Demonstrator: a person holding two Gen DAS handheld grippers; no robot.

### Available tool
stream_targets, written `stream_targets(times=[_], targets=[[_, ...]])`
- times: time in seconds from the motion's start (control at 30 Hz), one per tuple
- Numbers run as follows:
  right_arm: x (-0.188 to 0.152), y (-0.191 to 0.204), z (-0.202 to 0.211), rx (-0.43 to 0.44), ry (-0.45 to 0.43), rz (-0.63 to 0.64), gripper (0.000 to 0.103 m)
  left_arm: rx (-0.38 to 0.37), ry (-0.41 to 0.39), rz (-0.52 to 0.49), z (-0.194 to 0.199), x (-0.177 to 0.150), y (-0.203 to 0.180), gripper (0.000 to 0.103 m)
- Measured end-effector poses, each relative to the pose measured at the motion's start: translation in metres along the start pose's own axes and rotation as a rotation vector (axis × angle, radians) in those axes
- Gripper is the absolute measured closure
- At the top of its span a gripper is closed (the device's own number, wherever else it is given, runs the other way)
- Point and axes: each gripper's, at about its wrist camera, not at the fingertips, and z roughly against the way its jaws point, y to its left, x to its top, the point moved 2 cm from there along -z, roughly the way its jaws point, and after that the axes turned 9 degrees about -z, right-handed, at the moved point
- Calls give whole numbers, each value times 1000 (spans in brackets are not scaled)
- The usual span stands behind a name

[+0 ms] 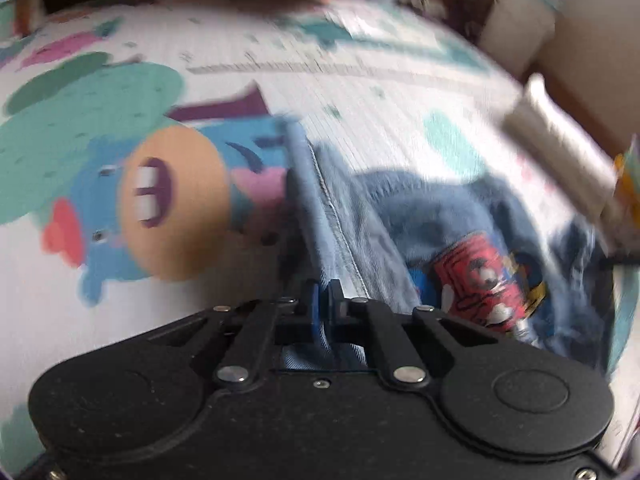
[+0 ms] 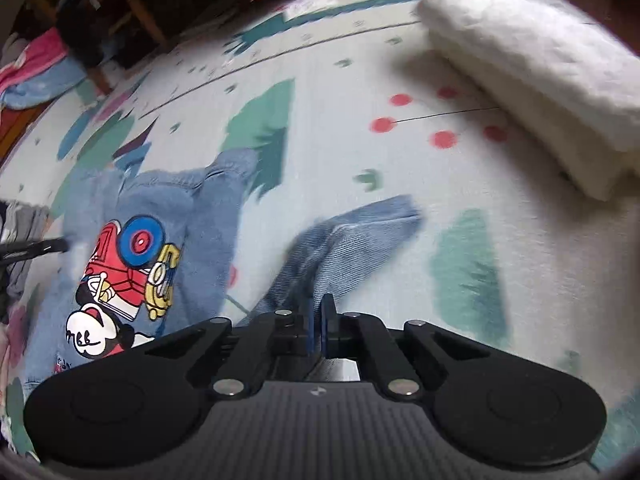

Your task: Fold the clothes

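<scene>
A small blue denim garment (image 1: 448, 208) with a red car and cartoon mouse print (image 2: 128, 264) lies crumpled on a colourful play mat (image 1: 340, 92). In the left wrist view my left gripper (image 1: 324, 300) is shut on a stitched edge of the denim, which runs taut away from the jaws and also shows below them. In the right wrist view my right gripper (image 2: 318, 314) is shut on a narrow end of the same denim (image 2: 352, 232), which reaches forward over the mat (image 2: 400, 168). Both views are blurred.
A white rolled cloth (image 2: 540, 80) lies on the mat at the far right, also seen as a white roll (image 1: 560, 152). Wooden chair legs (image 2: 140, 12) and a heap of pink and blue clothes (image 2: 36, 68) stand past the mat's far left edge.
</scene>
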Motion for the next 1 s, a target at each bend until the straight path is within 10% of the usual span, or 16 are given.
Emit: stream_targets(times=[0.23,0.27,0.33,0.43,0.5,0.63,0.8,1.0], targets=[[-44,-56,49,-107,-60,-223,98,232,-77,318,97,-102,80,98],[-51,-59,48,-117,-67,-221,98,266,-47,324,98,-117,88,93],[-59,-62,46,-123,-78,-213,92,294,-41,376,103,-136,99,50],[-61,-62,48,-131,-124,-216,80,328,-63,455,114,-155,110,48],[-62,-61,51,-140,-149,-201,59,338,-73,416,113,-156,105,48],[-67,-52,52,-187,-177,-35,60,322,-95,198,100,-143,78,48],[-69,-74,56,-194,-217,-120,60,342,1,-31,65,-143,57,50],[-77,-93,54,-144,-232,-248,60,439,101,57,76,-169,84,51]])
